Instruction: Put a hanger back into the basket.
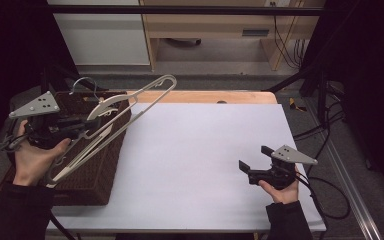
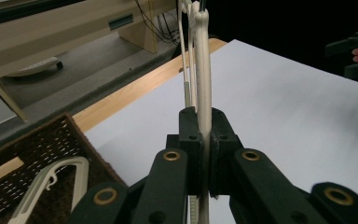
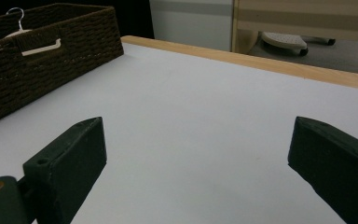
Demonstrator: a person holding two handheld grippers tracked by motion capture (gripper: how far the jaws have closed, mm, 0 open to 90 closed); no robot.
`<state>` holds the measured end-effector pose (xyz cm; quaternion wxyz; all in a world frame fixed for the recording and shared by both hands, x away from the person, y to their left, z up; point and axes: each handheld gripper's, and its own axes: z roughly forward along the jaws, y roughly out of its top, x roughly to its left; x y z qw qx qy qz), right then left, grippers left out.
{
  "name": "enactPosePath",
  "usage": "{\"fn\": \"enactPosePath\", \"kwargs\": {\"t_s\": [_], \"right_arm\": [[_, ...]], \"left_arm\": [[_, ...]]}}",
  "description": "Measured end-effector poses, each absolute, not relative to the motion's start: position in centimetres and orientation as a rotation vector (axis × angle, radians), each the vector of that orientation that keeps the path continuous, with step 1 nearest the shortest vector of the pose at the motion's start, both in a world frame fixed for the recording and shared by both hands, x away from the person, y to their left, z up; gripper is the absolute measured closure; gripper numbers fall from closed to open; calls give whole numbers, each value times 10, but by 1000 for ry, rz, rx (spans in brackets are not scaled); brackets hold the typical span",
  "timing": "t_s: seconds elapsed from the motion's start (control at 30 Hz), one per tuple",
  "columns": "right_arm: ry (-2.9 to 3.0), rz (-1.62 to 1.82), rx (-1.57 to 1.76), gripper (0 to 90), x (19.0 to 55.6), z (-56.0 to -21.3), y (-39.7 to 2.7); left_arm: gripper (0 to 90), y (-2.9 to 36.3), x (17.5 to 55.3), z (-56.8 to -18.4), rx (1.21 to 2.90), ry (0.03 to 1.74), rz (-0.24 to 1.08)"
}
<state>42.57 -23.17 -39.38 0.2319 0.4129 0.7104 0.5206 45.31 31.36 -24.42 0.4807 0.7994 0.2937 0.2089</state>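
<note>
Hanger [image 2: 202,70] in L claw [image 2: 204,154], above basket [image 1: 97,165].

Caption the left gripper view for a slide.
Left gripper clamps a cream hanger above the white table, wicker basket alongside.

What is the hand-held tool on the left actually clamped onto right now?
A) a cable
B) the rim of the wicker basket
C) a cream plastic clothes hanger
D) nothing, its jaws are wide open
C: in the left gripper view the left gripper has its black jaws closed on the thin edge of a cream hanger, which the high view shows lifted above the wicker basket, while the right gripper is open over the table.
</note>
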Motion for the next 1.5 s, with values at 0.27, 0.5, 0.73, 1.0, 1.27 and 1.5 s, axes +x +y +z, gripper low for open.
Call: {"fn": "enactPosePath", "kwargs": {"t_s": [0.27,0.5,0.73,1.0,1.27,1.5], "right_arm": [[1953,1427,1142,45,426,-394,-231],[1958,1423,1142,45,427,-395,-230],[1958,1421,1143,45,427,-395,-230],[1964,1409,1131,45,428,-396,-230],[1972,1405,1128,45,428,-397,-230],[1974,1407,1130,45,428,-397,-230]], "left_arm": [[860,348,469,-253,1969,792,537],[860,381,483,-266,1980,890,559],[860,409,492,-283,1970,951,561],[860,433,498,-302,1946,1037,545],[860,440,496,-319,1970,1074,512],[860,434,499,-338,1979,1115,471]]}}
